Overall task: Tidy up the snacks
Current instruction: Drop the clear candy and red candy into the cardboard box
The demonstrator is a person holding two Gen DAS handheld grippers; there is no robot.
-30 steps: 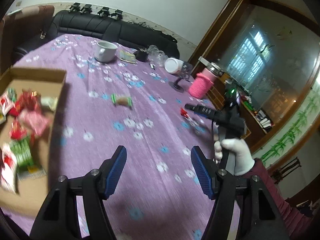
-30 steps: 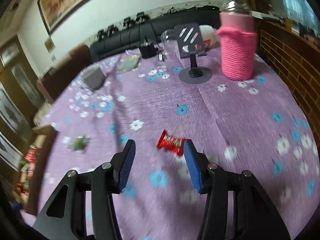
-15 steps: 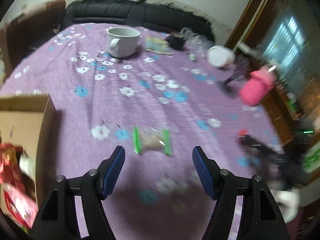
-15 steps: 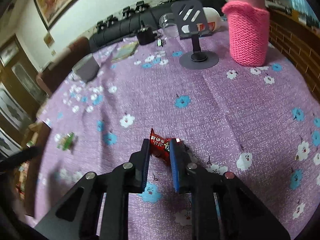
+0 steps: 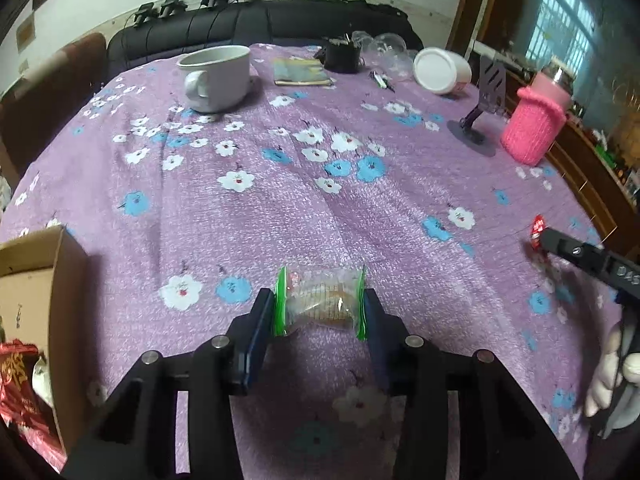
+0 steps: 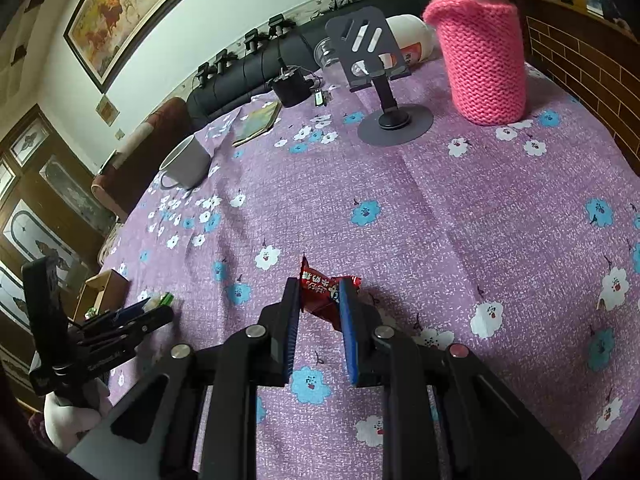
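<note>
A: What do the two grippers hold?

B: Left gripper (image 5: 319,312) is closed on the clear green-edged snack (image 5: 320,306), low over the purple cloth (image 5: 304,208); right gripper (image 6: 320,300) pinches the red snack packet (image 6: 320,290), apparently lifted.

A: And the progress?

B: Late, by judgement; the cardboard box (image 5: 60,280) at the left already contains red packets; no other loose snacks show on the cloth; both held pieces remain to be carried there.
</note>
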